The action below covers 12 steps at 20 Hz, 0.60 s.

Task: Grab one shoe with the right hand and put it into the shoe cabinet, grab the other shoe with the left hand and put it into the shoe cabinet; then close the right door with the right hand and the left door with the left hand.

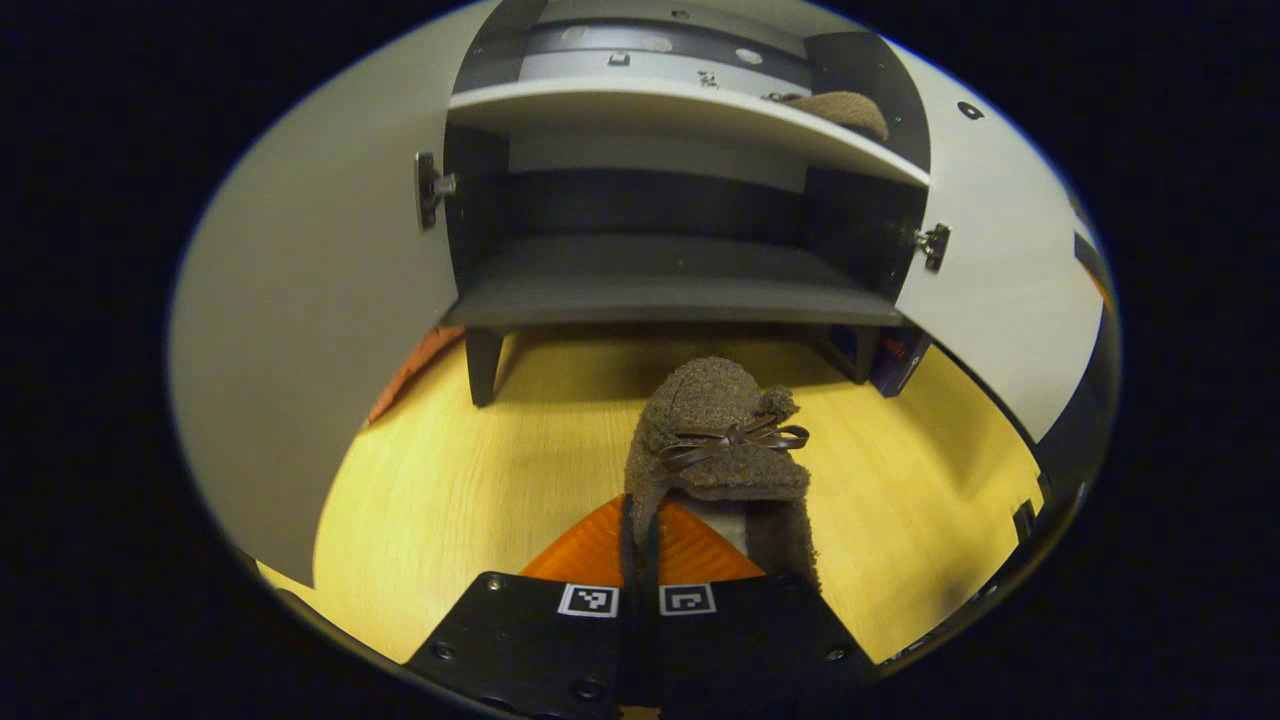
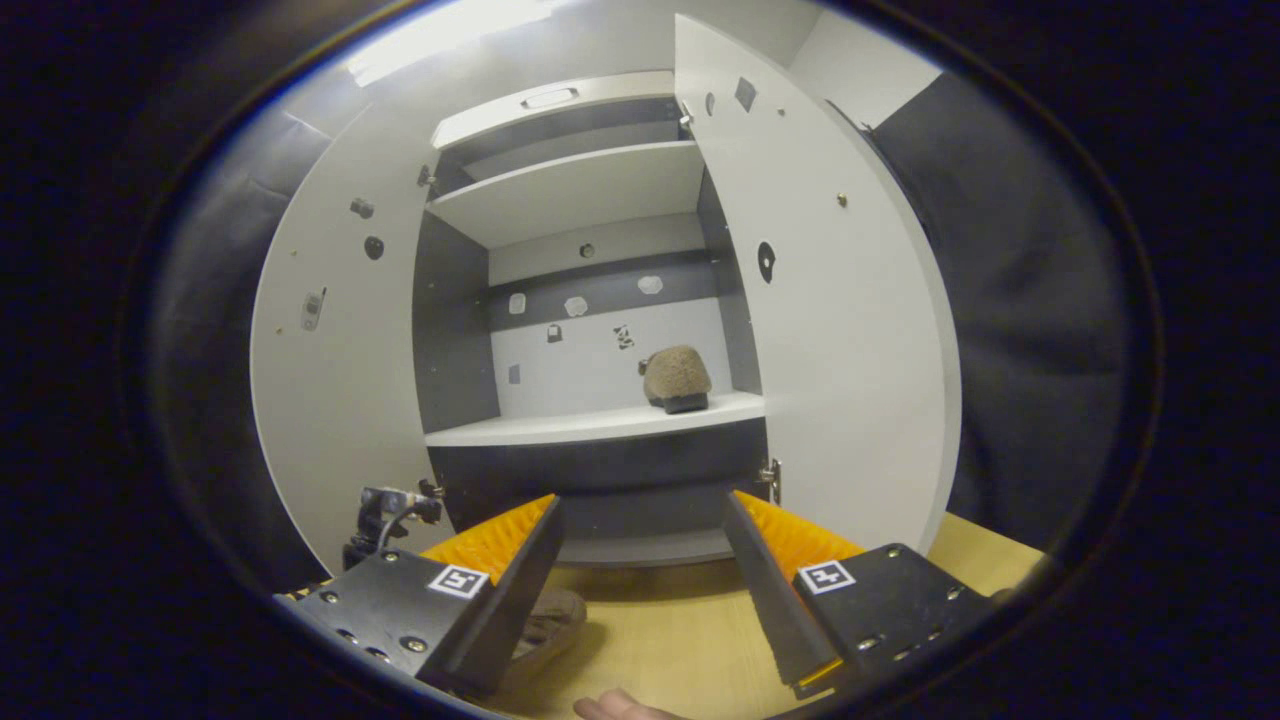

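Two brown fuzzy shoes counted. One shoe (image 1: 715,440), with a small bow on top, sits over the wooden desk (image 1: 470,480) in front of the shoe cabinet (image 1: 660,290), held at its heel rim by the left gripper (image 1: 640,560); the orange fingers (image 1: 590,550) are pressed together on the rim. The second shoe (image 2: 676,378) rests on the cabinet's middle shelf (image 2: 560,428), toward its right end.

Right gripper (image 2: 640,520): fingers spread wide, nothing between them, facing the open cabinet. Two doors, left door (image 2: 330,380) and right door (image 2: 840,330), both swung open. Three shelves visible in the right gripper view. Low in that view, a brownish shape beside the left finger, possibly the held shoe; hard to tell.
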Each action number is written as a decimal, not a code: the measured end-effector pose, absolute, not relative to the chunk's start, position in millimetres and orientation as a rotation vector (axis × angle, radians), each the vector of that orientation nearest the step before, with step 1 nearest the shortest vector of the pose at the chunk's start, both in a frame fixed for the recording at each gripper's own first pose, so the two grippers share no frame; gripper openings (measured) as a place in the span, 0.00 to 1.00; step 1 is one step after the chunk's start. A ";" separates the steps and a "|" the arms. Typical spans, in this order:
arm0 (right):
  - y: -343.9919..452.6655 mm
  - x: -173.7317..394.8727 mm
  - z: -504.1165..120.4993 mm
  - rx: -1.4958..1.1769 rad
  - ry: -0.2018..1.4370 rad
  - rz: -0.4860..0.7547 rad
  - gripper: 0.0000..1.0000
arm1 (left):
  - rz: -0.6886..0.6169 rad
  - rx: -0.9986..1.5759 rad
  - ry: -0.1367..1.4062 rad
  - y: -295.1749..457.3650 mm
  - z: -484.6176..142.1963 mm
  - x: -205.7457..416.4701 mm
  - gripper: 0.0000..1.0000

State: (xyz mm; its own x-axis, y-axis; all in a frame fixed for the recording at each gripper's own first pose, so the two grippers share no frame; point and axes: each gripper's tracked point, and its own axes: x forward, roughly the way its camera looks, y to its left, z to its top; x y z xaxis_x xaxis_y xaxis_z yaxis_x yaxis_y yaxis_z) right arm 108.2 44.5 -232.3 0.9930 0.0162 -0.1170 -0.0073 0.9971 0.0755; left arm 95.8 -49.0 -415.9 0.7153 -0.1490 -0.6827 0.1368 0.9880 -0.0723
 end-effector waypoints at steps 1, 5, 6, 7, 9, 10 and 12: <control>43.4 108.2 -235.0 0.076 0.121 0.009 0.97 | -0.160 -0.014 0.730 -49.8 -403.5 98.7 0.01; 34.2 107.5 -238.3 0.082 0.136 0.003 0.97 | -0.146 0.009 0.579 -52.2 -343.4 119.1 0.01; 32.4 107.4 -236.7 0.089 0.135 0.004 0.97 | -0.145 0.011 0.546 -53.7 -330.0 125.1 0.01; 30.0 106.2 -234.3 0.094 0.133 0.008 0.97 | -0.138 0.009 0.516 -53.6 -316.6 131.0 0.00; 23.5 104.8 -228.2 0.100 0.124 0.007 0.97 | -0.128 0.003 0.463 -54.0 -290.2 144.0 0.01; 20.8 104.1 -224.0 0.102 0.117 0.007 0.97 | -0.123 0.000 0.437 -54.8 -277.5 151.2 0.01; 18.5 102.0 -217.3 0.107 0.106 0.018 0.97 | -0.117 -0.013 0.394 -57.2 -250.3 165.6 0.00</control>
